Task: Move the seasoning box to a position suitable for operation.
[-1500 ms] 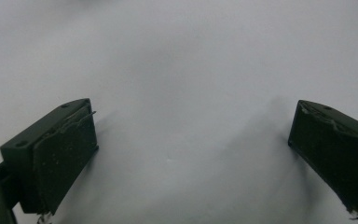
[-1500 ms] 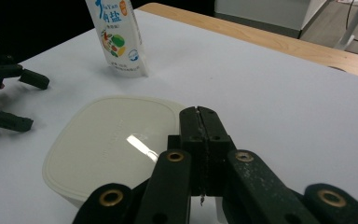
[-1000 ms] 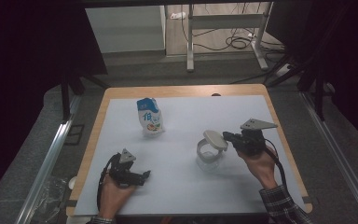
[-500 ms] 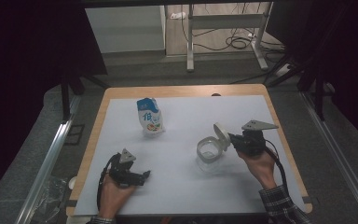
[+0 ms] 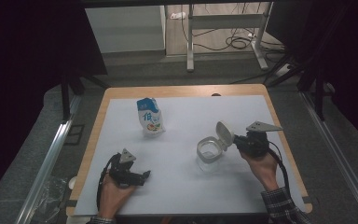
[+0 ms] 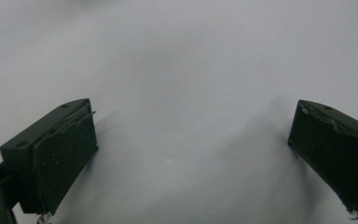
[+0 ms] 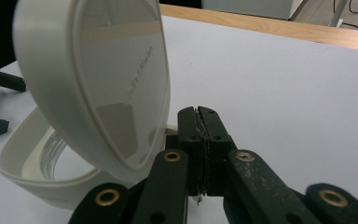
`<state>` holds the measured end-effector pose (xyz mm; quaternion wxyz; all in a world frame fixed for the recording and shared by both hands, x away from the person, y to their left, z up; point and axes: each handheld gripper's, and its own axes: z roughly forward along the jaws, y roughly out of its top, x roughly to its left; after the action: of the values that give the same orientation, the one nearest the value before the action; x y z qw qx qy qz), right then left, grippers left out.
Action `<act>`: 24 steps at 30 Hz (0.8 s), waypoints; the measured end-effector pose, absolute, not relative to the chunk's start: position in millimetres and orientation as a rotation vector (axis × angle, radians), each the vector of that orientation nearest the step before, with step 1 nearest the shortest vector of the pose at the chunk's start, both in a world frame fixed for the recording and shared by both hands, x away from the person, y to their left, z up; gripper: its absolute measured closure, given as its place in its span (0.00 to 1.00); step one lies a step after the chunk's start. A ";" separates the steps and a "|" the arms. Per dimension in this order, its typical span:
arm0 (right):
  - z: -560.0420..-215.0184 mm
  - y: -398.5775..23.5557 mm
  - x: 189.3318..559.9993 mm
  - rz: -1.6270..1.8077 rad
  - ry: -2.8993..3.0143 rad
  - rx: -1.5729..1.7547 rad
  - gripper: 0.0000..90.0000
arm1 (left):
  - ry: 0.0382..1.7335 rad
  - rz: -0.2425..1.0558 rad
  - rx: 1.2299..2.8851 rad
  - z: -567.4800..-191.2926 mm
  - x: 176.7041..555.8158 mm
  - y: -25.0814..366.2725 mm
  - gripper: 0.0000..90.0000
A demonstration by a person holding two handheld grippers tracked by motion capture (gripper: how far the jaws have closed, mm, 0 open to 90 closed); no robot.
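On the white mat, your right gripper [image 5: 237, 142], jaws pressed together on nothing, sits just behind the jar [image 5: 209, 154], whose hinged lid [image 5: 223, 135] already stands open; left gripper [image 5: 140, 176] rests wide open; filling likely remains.

left gripper [image 5: 142, 175] sits low at the near left, jaws spread wide, hand [image 5: 114, 196] cupped round it from behind; right gripper [image 5: 237, 142] is further over on the right, jaws pressed together, forearm angled in from the bottom
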<state>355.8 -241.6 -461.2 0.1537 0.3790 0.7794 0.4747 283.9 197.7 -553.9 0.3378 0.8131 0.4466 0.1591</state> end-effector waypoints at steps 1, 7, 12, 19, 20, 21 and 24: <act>-461.8 -243.1 355.0 1.363 2.229 1.090 0.96 | 1.164 0.414 2.120 -553.9 284.0 197.6 0.01; -466.7 -247.9 348.8 1.342 2.224 1.096 0.94 | 1.166 0.409 2.121 -553.8 284.4 197.7 0.01; -470.4 -251.5 341.8 1.317 2.206 1.097 0.90 | 1.171 0.408 2.115 -553.9 284.5 197.3 0.01; -478.9 -255.1 331.1 1.261 2.199 1.096 0.81 | 1.169 0.408 2.108 -554.2 284.4 197.5 0.01; -480.4 -255.5 329.7 1.250 2.199 1.096 0.80 | 1.169 0.408 2.107 -554.2 284.4 197.5 0.01; -482.1 -256.0 328.5 1.238 2.199 1.094 0.78 | 1.169 0.408 2.107 -554.3 284.4 197.5 0.01; -486.8 -258.1 324.7 1.213 2.196 1.098 0.73 | 1.169 0.408 2.107 -554.3 284.4 197.5 0.01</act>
<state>324.7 -258.1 -486.8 0.2001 0.3928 0.7858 0.4338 284.4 197.5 -554.3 0.3416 0.8103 0.4496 0.1568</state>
